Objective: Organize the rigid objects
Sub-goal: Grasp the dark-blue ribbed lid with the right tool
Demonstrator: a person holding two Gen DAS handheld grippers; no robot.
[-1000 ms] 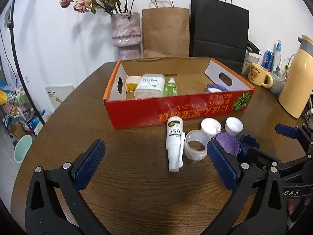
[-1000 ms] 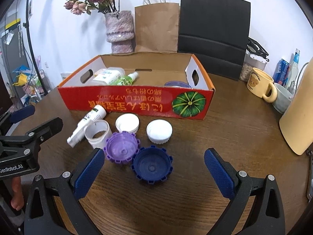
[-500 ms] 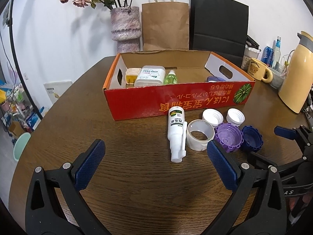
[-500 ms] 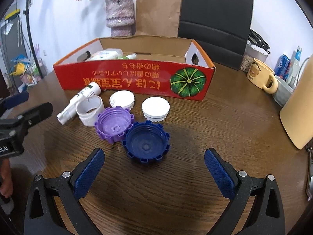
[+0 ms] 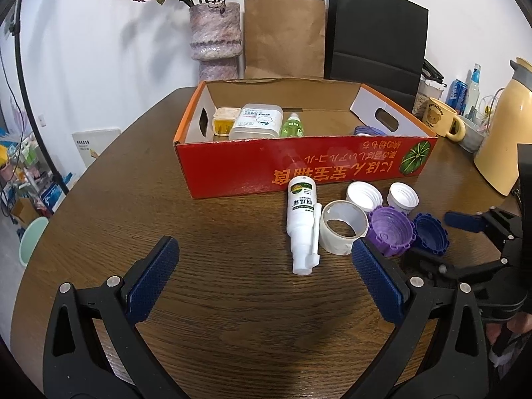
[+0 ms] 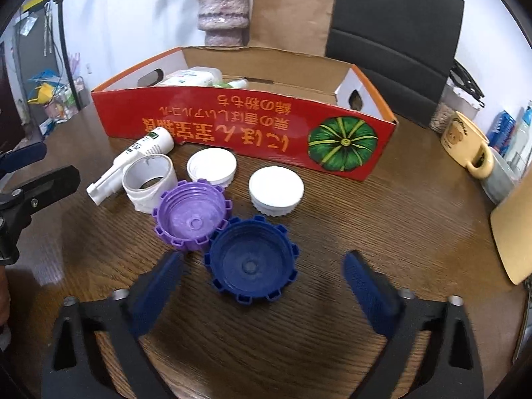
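A red cardboard box [image 5: 299, 169] [image 6: 232, 123] stands on the round wooden table and holds several bottles and tubs. In front of it lie a white spray bottle [image 5: 301, 222] [image 6: 133, 161], a white ring [image 5: 342, 231] [image 6: 149, 181], two white caps [image 6: 212, 166] [image 6: 276, 189], a purple lid [image 5: 390, 231] [image 6: 191, 214] and a dark blue lid [image 5: 429, 232] [image 6: 252, 261]. My right gripper [image 6: 262, 286] is open, low over the table, its fingers on either side of the blue lid. My left gripper [image 5: 264, 282] is open and empty, just short of the spray bottle.
A yellow bear mug [image 6: 465, 143], a cream thermos [image 5: 505, 139] and small bottles stand at the right. A vase with dried flowers [image 5: 216, 36], a brown paper bag [image 5: 284, 36] and a black bag [image 5: 375, 33] stand behind the box.
My right gripper has moved forward and down, so the blue lid now sits between its fingers. My left gripper has drifted slightly closer to the spray bottle. No object has moved.
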